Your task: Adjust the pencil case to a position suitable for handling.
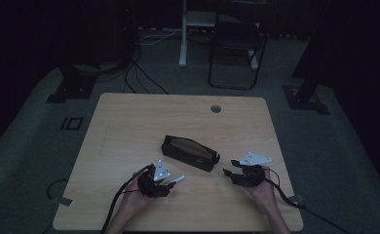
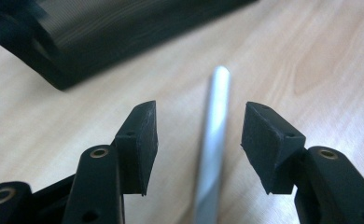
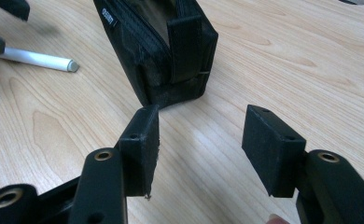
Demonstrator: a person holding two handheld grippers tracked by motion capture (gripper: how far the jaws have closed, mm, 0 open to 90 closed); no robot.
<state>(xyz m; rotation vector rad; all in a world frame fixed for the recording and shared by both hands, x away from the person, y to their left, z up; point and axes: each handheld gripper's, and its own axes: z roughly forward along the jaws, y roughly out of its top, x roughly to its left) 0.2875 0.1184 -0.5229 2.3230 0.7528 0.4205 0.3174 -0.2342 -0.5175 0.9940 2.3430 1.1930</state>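
My left tongs (image 2: 199, 140) stand open astride the slim white pen (image 2: 213, 154) at lower centre, my right tongs (image 3: 199, 144) open below the black fabric pencil case (image 3: 161, 51) on the pale wooden desk (image 3: 287, 56).

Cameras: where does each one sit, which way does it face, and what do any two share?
High view: above the table, looking forward and down; both forearms, left gripper, right gripper.
Left gripper view: along its open jaws at the pen between them.
Right gripper view: along its open jaws toward the pouch.
Shared: pen and pouch show in all three.
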